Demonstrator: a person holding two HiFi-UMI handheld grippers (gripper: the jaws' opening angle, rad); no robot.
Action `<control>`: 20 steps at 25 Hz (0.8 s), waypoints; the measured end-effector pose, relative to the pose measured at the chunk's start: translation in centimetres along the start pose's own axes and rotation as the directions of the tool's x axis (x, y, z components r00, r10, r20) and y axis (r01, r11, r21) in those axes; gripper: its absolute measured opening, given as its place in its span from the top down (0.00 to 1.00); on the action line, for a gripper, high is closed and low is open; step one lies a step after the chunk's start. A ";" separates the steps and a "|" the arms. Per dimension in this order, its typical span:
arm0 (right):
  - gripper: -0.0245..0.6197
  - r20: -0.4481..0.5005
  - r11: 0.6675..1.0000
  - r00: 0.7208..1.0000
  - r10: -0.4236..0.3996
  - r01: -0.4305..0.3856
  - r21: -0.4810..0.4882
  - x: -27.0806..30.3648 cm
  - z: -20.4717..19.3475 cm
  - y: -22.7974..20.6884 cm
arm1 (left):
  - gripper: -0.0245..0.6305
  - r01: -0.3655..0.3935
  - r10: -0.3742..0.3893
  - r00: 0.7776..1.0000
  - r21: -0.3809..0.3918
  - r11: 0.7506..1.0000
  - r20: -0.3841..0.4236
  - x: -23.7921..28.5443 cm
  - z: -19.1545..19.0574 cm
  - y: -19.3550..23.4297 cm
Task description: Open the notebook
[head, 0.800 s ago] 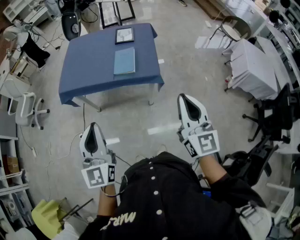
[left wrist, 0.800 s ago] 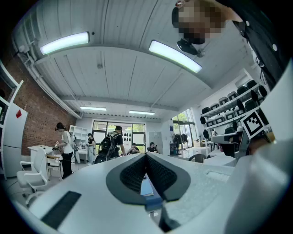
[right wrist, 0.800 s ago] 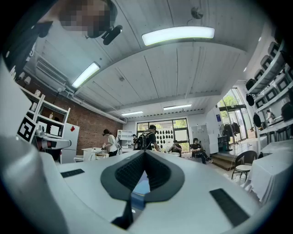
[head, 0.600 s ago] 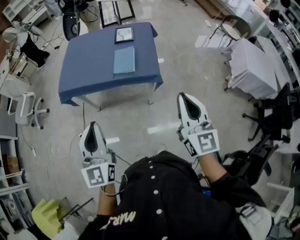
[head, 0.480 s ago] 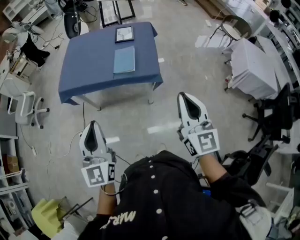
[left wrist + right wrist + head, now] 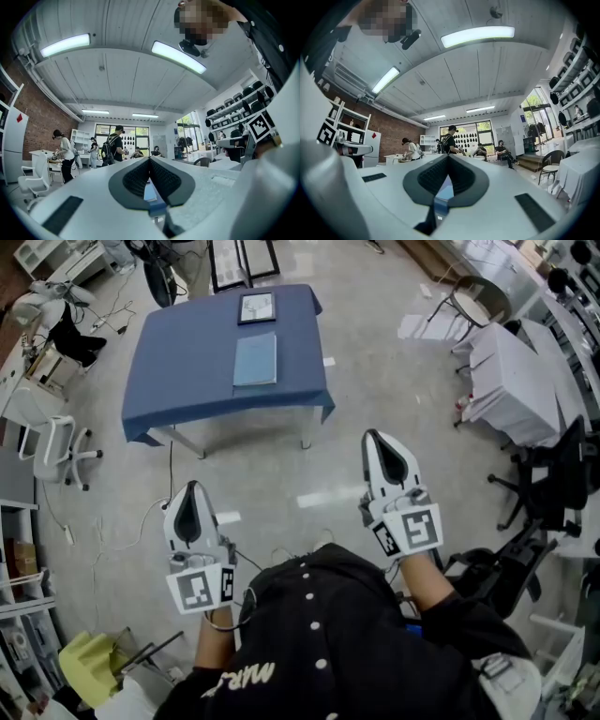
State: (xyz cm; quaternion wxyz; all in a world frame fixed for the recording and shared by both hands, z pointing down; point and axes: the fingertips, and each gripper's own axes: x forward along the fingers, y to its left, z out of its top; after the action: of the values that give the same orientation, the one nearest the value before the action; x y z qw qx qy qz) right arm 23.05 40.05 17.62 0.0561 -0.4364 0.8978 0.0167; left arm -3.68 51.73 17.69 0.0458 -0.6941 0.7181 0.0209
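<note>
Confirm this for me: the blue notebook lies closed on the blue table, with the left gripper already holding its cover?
Not quite. The notebook does lie closed on the blue table, but the left gripper holds nothing: the head view shows it shut, over the floor, well short of the table.

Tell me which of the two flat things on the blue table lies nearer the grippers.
The plain light-blue notebook. The dark-framed panel lies beyond it, at the far edge of the table.
</note>
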 end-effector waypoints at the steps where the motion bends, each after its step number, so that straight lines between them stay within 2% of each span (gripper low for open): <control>1: 0.96 -0.002 1.000 1.000 0.001 -0.001 0.001 0.0 -0.1 -0.1 | 0.96 -0.002 0.002 1.000 0.000 1.000 -0.002 0.0 -0.1 -0.1; 6: 0.96 -0.018 1.000 1.000 0.013 -0.013 0.016 0.1 -0.9 -1.5 | 0.96 0.008 -0.009 1.000 0.039 0.999 0.017 0.6 0.1 -1.9; 8: 0.96 -0.023 1.000 1.000 0.021 -0.021 0.022 0.2 -1.2 -2.4 | 0.51 0.013 -0.013 1.000 0.049 0.999 0.001 1.5 -0.1 -2.8; 10: 0.96 -0.024 0.999 0.999 0.027 -0.026 0.027 0.4 -1.5 -3.3 | 0.41 -0.008 0.009 0.999 0.030 1.000 -0.032 2.4 -0.8 -3.1; 14: 0.96 -0.030 0.998 0.999 0.041 -0.040 0.038 0.9 -2.6 -5.0 | 0.38 -0.037 0.041 0.996 0.043 0.998 -0.080 3.5 -2.2 -4.2; 20: 0.96 -0.047 0.999 0.998 0.037 -0.035 0.041 3.3 -3.8 -5.9 | 0.38 -0.025 0.030 0.992 0.048 0.999 -0.118 6.2 -3.7 -4.0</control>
State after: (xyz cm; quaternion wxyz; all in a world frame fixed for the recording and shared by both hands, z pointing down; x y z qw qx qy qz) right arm 25.39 33.52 21.11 0.0430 -0.4190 0.9069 -0.0109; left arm -0.01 45.08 20.90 0.0186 -0.6828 0.7294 -0.0365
